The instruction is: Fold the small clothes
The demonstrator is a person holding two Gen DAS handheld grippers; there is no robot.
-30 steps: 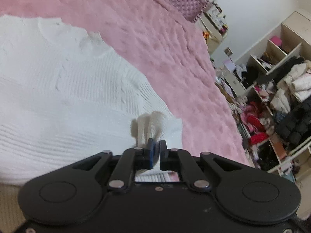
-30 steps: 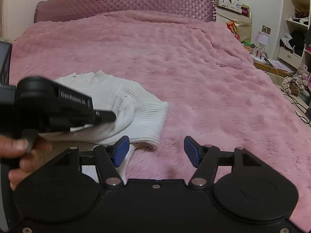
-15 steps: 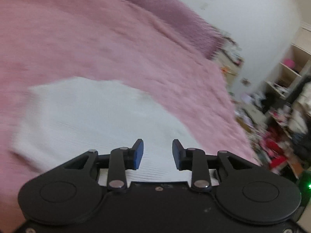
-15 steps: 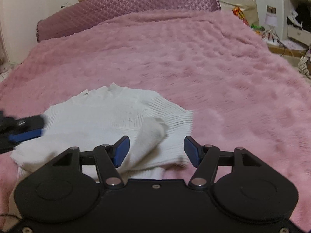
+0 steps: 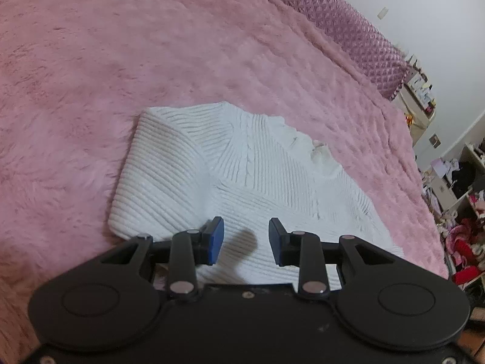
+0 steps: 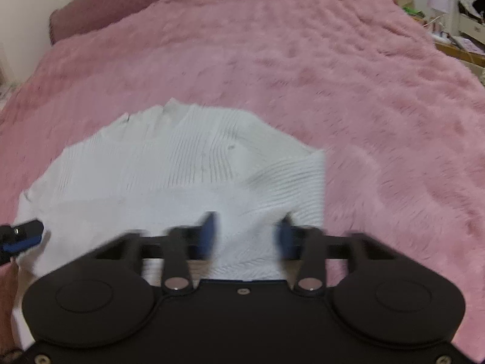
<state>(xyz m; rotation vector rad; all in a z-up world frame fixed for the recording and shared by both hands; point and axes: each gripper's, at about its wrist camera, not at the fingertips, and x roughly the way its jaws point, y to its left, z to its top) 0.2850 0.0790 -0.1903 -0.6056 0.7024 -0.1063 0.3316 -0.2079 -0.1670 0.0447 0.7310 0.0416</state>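
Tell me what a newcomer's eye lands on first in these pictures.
A white ribbed sweater lies partly folded near the front edge of a fluffy pink blanket that covers the bed. Both open tools hang over it: the left hand-held gripper and the right hand-held gripper, the latter blurred. Cluttered shelves stand at the far right.

Left gripper (image 5: pixel 246 239): jaws apart, empty.
White knit sweater (image 5: pixel 242 179): folded, under and ahead of jaws.
Pink fuzzy blanket (image 5: pixel 212 45): beneath the sweater.
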